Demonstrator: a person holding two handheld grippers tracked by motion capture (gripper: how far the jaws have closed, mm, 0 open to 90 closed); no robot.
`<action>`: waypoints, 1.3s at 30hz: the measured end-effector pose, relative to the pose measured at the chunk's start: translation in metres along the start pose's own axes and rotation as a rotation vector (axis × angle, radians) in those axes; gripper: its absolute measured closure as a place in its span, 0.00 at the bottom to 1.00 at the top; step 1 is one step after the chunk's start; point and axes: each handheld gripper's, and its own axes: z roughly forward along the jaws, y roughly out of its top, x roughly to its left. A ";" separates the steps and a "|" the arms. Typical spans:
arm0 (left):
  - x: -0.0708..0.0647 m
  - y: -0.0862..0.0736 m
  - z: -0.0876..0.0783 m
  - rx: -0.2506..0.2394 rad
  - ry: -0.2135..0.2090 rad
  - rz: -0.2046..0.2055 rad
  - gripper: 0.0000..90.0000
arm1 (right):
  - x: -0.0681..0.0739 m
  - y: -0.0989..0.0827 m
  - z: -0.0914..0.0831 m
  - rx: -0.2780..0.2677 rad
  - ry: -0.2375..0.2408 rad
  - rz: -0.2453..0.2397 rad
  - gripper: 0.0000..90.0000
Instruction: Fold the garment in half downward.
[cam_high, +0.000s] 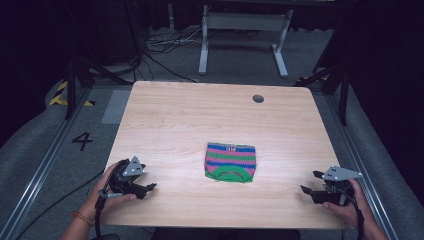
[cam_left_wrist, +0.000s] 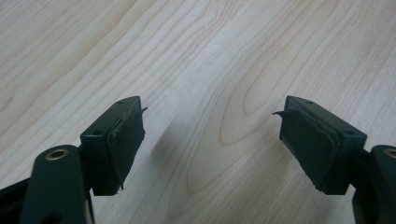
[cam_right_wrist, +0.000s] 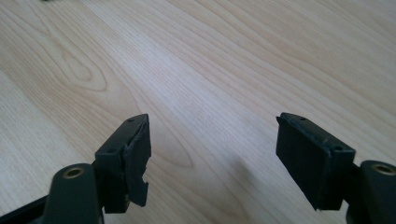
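Note:
A small folded garment (cam_high: 230, 161) striped in pink, blue and green lies flat near the middle of the wooden table (cam_high: 175, 115). My left gripper (cam_high: 149, 189) rests low over the table's front left corner, held in a hand, well left of the garment. Its jaws stand open over bare wood, as the left gripper view (cam_left_wrist: 212, 126) shows. My right gripper (cam_high: 310, 183) sits near the front right edge, right of the garment, pointing left. Nothing lies between its wide-apart jaws (cam_right_wrist: 212, 135), just wood grain.
A round grommet hole (cam_high: 258, 98) sits near the table's far right edge. Beyond the table stand a white metal frame (cam_high: 243, 37) and loose cables (cam_high: 165, 45) on grey carpet. A floor marking "4" (cam_high: 82, 141) lies to the left.

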 end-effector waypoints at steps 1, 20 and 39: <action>0.001 -0.002 0.000 0.004 0.007 -0.005 0.25 | -0.002 -0.004 -0.002 -0.006 0.001 0.017 0.30; 0.007 -0.037 -0.009 -0.093 -0.006 -0.144 0.17 | -0.016 -0.045 -0.011 -0.050 -0.013 0.164 0.25; 0.004 -0.037 -0.009 -0.089 0.027 -0.179 0.16 | -0.016 -0.045 -0.011 -0.047 -0.031 0.182 0.23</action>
